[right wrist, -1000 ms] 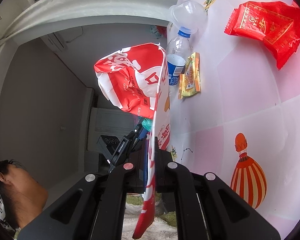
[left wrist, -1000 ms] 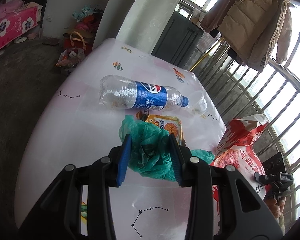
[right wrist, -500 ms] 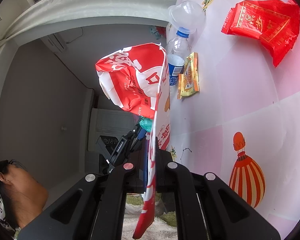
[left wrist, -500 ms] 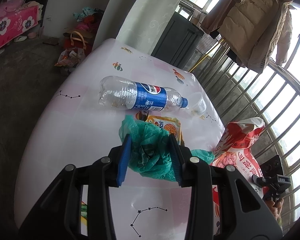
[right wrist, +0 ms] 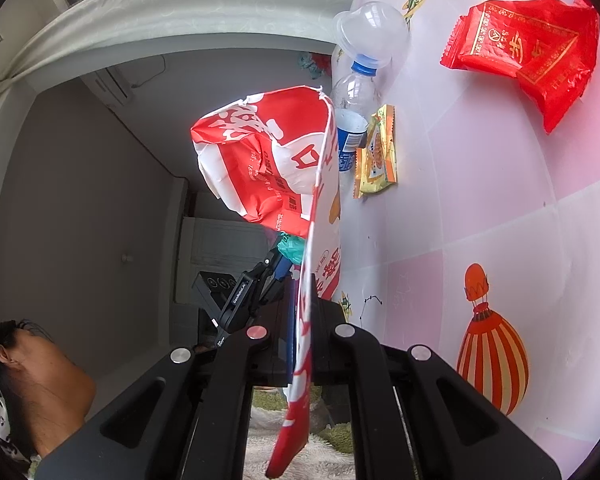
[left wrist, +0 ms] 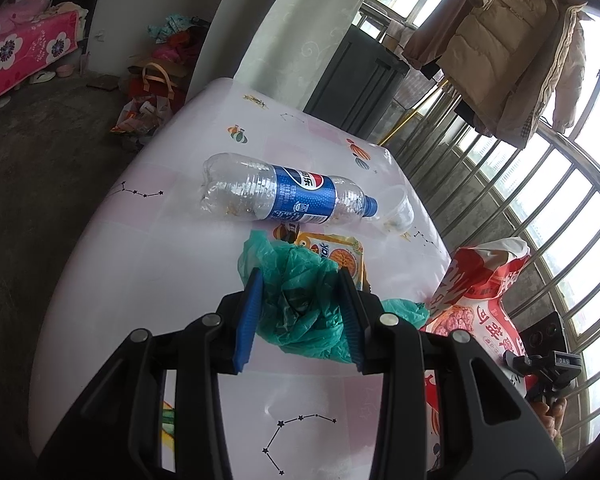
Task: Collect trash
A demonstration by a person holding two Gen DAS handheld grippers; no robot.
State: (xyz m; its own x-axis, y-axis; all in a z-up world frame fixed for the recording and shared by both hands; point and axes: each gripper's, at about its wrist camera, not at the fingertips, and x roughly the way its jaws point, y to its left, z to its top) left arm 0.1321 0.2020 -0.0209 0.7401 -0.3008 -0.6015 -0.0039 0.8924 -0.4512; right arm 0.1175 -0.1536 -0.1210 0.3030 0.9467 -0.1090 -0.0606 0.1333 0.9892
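Green crumpled plastic bag (left wrist: 300,312): your left gripper (left wrist: 300,300) is pinching it between blue pads, just above pink patterned tabletop (left wrist: 148,256). Your right gripper (right wrist: 302,316) is clamping edge of red-and-white printed plastic sack (right wrist: 268,160), holding it beside tabletop edge. Clear plastic bottle with blue label (left wrist: 276,196) is lying on its side, cap touching clear plastic cup (left wrist: 396,216). Yellow snack wrapper (right wrist: 376,152) and red foil packet (right wrist: 528,52) are lying flat.
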